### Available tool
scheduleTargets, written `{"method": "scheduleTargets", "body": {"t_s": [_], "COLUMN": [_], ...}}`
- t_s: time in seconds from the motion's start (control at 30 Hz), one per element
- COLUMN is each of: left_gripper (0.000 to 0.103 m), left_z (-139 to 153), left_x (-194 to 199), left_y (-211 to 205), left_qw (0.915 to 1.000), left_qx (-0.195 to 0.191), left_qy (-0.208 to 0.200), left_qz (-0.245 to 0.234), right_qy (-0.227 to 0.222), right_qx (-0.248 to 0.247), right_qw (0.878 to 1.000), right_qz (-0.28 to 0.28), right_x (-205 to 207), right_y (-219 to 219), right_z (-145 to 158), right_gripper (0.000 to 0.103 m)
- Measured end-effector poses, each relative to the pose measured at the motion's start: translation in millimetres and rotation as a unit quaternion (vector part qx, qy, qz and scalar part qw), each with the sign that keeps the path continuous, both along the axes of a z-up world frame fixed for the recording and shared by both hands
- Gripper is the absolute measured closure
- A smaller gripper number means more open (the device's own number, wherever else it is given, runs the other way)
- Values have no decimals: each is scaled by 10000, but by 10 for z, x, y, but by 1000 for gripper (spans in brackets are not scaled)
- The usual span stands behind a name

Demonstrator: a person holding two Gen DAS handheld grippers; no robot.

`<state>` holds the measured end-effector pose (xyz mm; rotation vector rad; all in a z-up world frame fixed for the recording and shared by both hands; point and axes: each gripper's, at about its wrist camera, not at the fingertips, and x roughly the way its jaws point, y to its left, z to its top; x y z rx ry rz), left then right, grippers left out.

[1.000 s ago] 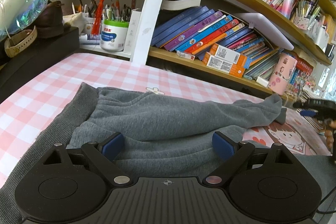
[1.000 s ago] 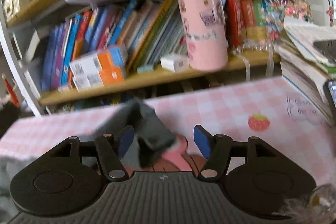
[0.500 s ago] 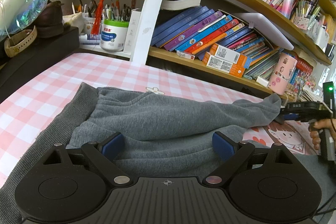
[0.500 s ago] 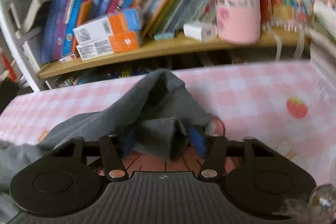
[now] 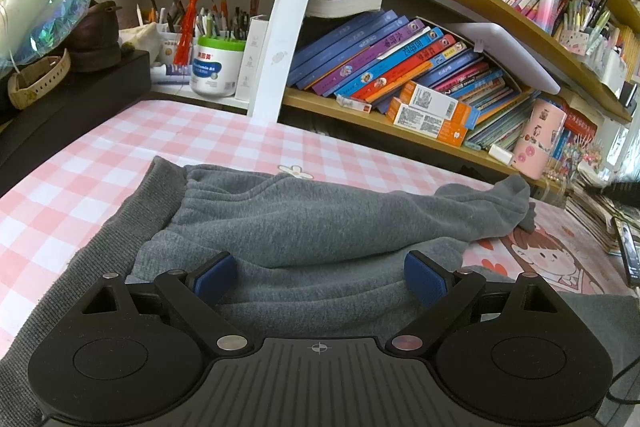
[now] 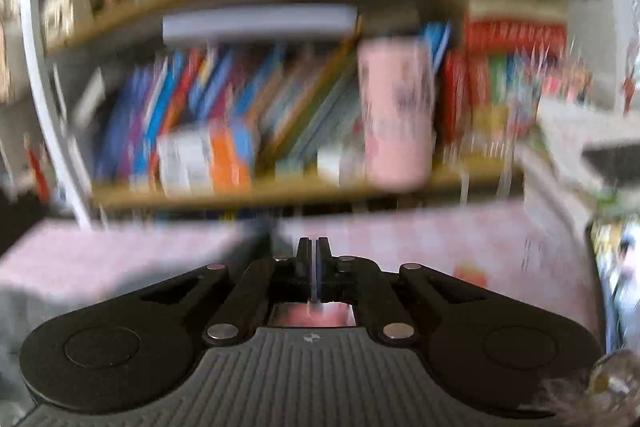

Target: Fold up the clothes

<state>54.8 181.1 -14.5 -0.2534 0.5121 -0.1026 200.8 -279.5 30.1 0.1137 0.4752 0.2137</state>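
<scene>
We locate the grey fleece sweatshirt (image 5: 320,223) lying spread on the pink-and-white checked tablecloth (image 5: 80,187) in the left wrist view. Its ribbed grey hem band (image 5: 120,227) runs along the left side, and one sleeve end (image 5: 508,195) is folded across toward the right, resting beside a cartoon girl print (image 5: 548,259) on the cloth.

We record the left gripper (image 5: 320,277) low over the near part of the garment. Its blue-padded fingers (image 5: 214,277) stand wide apart, with grey fleece visible between them; no fabric is pinched.

We record the right gripper (image 6: 313,251) in the right wrist view, which is heavily motion-blurred. Its two fingers are pressed together with only a thin line between them. We cannot tell whether any fabric is caught between them; a blurred grey mass (image 6: 48,291) sits to the lower left, apart from the tips.

Behind the table we note a wooden bookshelf (image 5: 400,131) holding slanted coloured books (image 5: 380,63) and two orange-and-white cartons (image 5: 432,113). A pink patterned cylindrical tin (image 5: 538,139) stands on the shelf to the right, and appears blurred in the right wrist view as well (image 6: 394,111). A white-and-green canister filled with pens (image 5: 216,67) stands at the left, with a red tassel (image 5: 188,27) hanging in front of it.
</scene>
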Motion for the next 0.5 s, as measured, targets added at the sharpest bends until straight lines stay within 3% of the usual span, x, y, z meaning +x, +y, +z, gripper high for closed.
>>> {"method": "scheduleTargets", "body": {"t_s": [0.03, 0.07, 0.1, 0.13, 0.3, 0.5], "left_gripper": [9, 9, 9, 9, 9, 9], "left_z": [-4, -7, -10, -13, -17, -21], "left_x": [4, 9, 14, 18, 18, 22], "left_y": [2, 3, 5, 8, 16, 7], "left_qw": [10000, 10000, 10000, 10000, 10000, 10000], "left_qx": [-5, -12, -19, -26, -45, -32], "left_qy": [14, 32, 50, 60, 66, 56], "left_qz": [1, 5, 9, 10, 4, 1], "right_qy": [130, 235, 344, 451, 816, 1083], "right_qx": [3, 78, 163, 230, 77, 224], "right_qw": [9999, 9996, 9991, 9985, 9961, 9933], "right_qz": [55, 113, 167, 214, 319, 345], "right_x": [12, 38, 74, 117, 381, 623], "right_y": [20, 50, 84, 123, 355, 497], "right_z": [-77, -142, -200, -253, -381, -456], "right_gripper": [95, 83, 63, 55, 53, 53]}}
